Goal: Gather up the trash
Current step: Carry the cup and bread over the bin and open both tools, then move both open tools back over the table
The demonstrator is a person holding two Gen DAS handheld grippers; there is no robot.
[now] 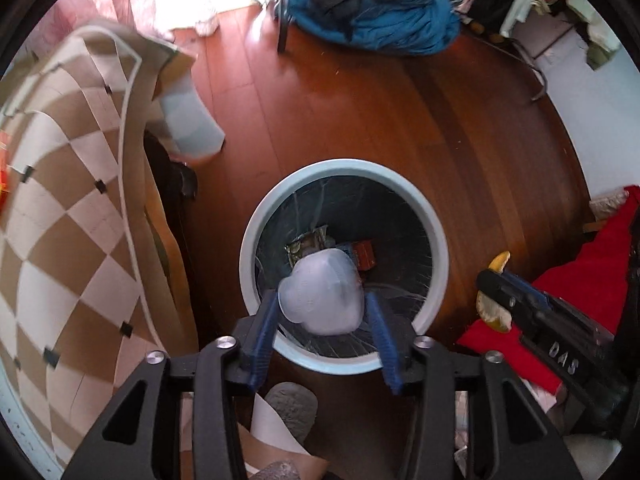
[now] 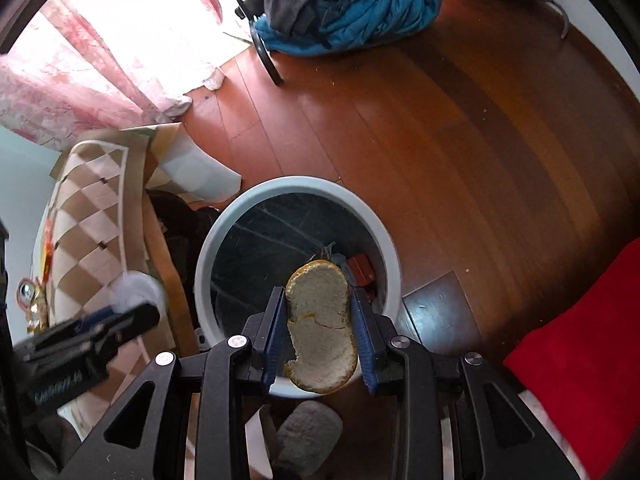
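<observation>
Bin [image 1: 434,240]: round, pale-rimmed, open wooden floor [image 1: 360,112] beyond.
Left gripper [image 1: 322,312]: pinching crumpled white mask [image 1: 324,292].
Right gripper [image 2: 320,320]: pinching peel [image 2: 320,320], pithy.

we see the trash bin [image 1: 345,168] standing on the wooden floor [image 1: 360,112], with packets [image 1: 362,256] lying at its bottom. the left gripper [image 1: 322,300] hangs over the bin's near rim with a plastic cup [image 1: 324,292] between its fingers. the right gripper [image 2: 319,320] sits over the same rim, a peel [image 2: 320,320] between its fingers. the table [image 1: 60,200] stands left of the bin, a cloth [image 2: 580,340] lies to the right, and a heap of bedding [image 1: 380,20] lies behind, across the floor.
</observation>
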